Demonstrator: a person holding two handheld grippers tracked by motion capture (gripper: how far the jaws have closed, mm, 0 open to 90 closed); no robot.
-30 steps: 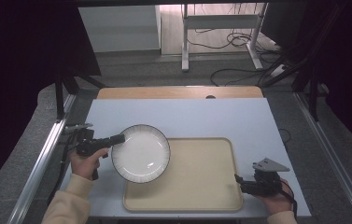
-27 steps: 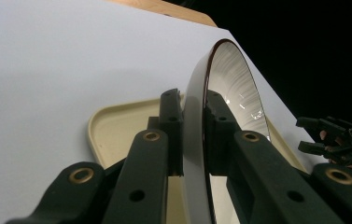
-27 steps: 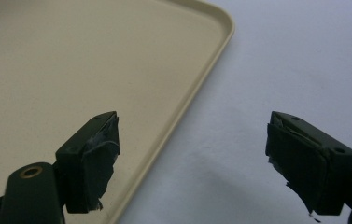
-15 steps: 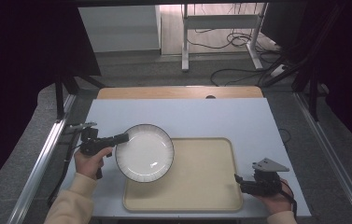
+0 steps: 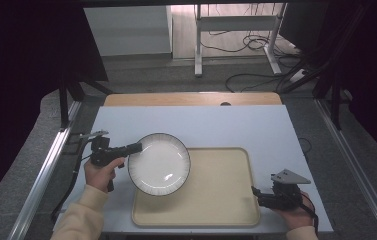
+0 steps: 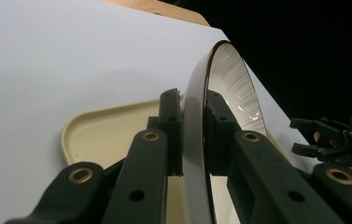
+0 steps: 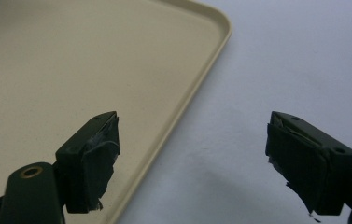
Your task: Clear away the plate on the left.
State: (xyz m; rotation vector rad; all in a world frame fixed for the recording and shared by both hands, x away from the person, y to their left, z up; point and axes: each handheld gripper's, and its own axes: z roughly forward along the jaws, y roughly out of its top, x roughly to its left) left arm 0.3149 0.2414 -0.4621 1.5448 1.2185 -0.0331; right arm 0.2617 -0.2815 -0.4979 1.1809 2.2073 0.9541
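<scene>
The left tool (image 5: 135, 147) pinches the left rim of the plate (image 5: 159, 163), which sits partly over the tray's (image 5: 216, 200) left far corner. A good set-down would keep the plate level, carry it right until it is wholly above the tray, lower it flat, then let go. The right tool (image 5: 257, 194) rests spread at the tray's right edge on the desk (image 5: 226, 125).

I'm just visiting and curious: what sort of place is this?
Probably a lab or workshop rather than a kitchen: a bare white table on a metal frame, cables on the floor, and hand-held grippers handling a plate over a tray.
</scene>
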